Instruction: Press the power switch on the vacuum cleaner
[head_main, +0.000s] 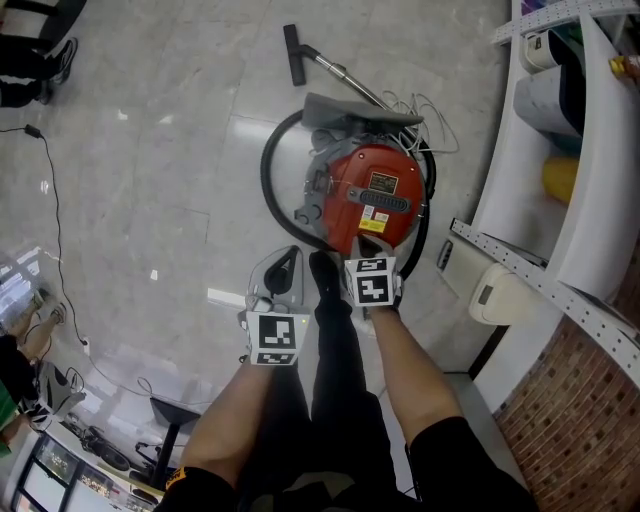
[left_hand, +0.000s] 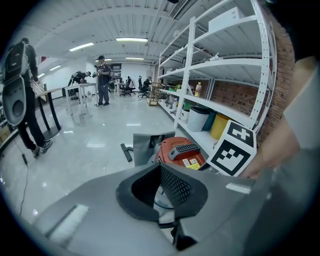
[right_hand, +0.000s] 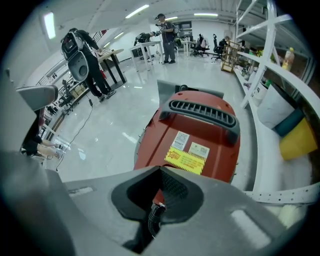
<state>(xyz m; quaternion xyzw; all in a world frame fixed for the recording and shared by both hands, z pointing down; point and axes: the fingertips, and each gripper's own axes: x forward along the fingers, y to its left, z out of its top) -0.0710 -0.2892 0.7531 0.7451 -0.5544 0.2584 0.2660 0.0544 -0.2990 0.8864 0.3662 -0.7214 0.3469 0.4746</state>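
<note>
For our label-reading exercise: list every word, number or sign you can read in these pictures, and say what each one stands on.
No text can be read here.
Yellow sticker on the red vacuum cleaner: print too small to read.
White labels above it: blurred, unreadable.
Marker cube: black-and-white square pattern only, no words.

vacuum cleaner (head_main: 372, 200) left of shelving (head_main: 598, 150)

Glossy grey tile floor (head_main: 150, 150); red canister vacuum cleaner (head_main: 372, 200) stands on it just ahead of right gripper (head_main: 368, 258), black hose (head_main: 268, 175) looped left, floor nozzle (head_main: 294, 55) farther ahead
</note>
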